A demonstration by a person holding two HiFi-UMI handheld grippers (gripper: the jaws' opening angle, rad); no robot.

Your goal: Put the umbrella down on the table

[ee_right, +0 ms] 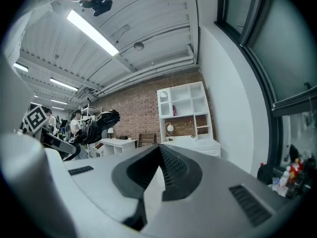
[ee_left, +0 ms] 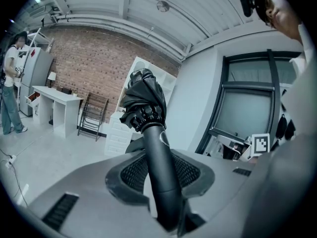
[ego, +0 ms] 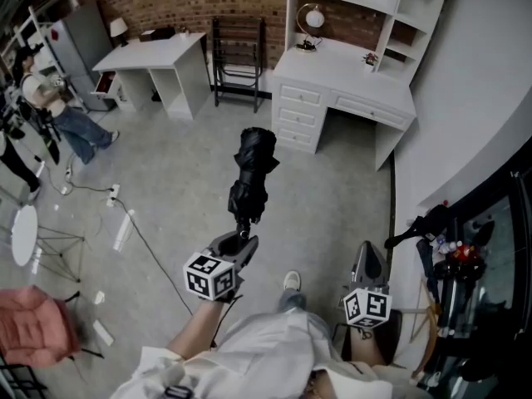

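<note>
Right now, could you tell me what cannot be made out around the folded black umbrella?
The folded black umbrella: handle's end, left gripper view, buried between the jaws of the left gripper.
Small items on the white desk: head view, too small.
Dark gear, head view's right: cut off by the edge.

Landmark: desk (ego: 349,66). Lamp (ego: 312,17) on desk, left end; shelves (ego: 416,7) on top, at back. Folding rack (ego: 238,52) just left of desk, small table (ego: 158,50) further left, person (ego: 58,110) well left. Umbrella (ego: 253,173) before desk, above floor (ego: 183,181).
</note>
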